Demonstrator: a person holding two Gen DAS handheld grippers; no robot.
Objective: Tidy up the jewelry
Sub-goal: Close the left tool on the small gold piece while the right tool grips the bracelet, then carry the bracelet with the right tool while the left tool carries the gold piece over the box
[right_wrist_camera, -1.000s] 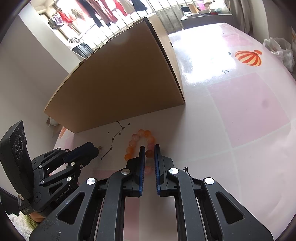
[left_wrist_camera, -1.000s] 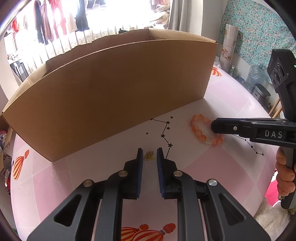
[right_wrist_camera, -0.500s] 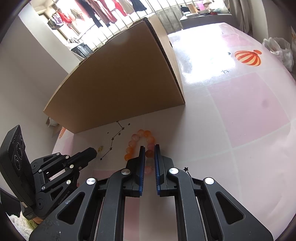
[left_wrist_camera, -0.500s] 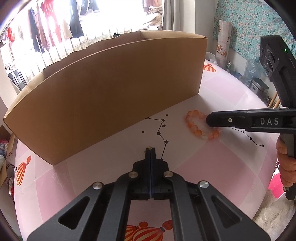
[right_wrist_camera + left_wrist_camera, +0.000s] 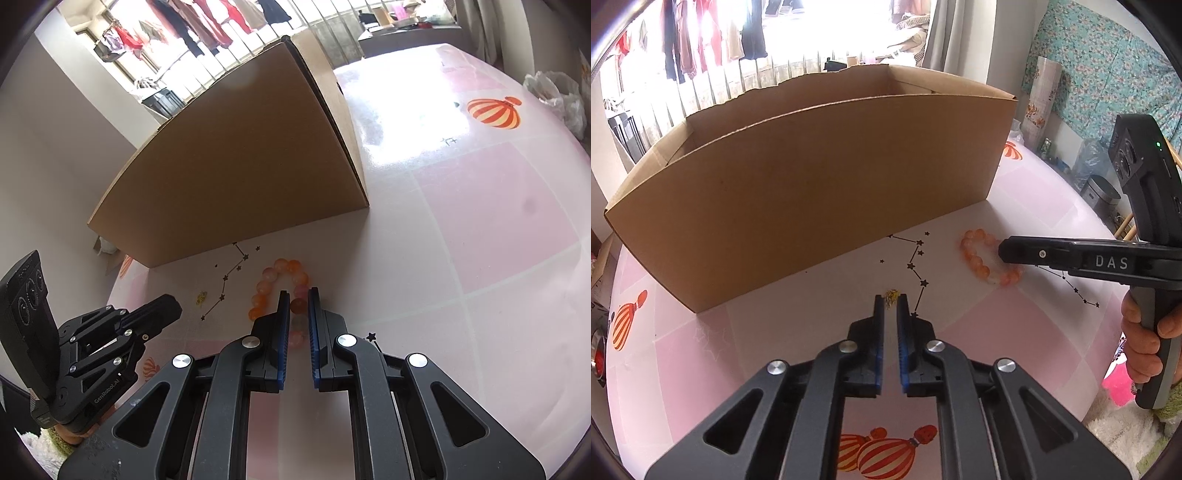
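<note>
Both hand-held grippers work low: left hand-held gripper [image 5: 890, 308] opening beside the small gold trinket [image 5: 891, 295], seemingly ungripped; right hand-held gripper [image 5: 296, 303] clasps the orange bead bracelet [image 5: 279, 286]. Neither piece is inside the brown cardboard box [image 5: 798, 206] yet.

White letters "DAS" stood on the side of the right gripper [image 5: 1004, 252], at the right edge of the left wrist view. In the lower left of the right wrist view, small white lettering "GenRobot.AI" ran along the body of the left gripper [image 5: 173, 308]. Nothing else could be read.
</note>
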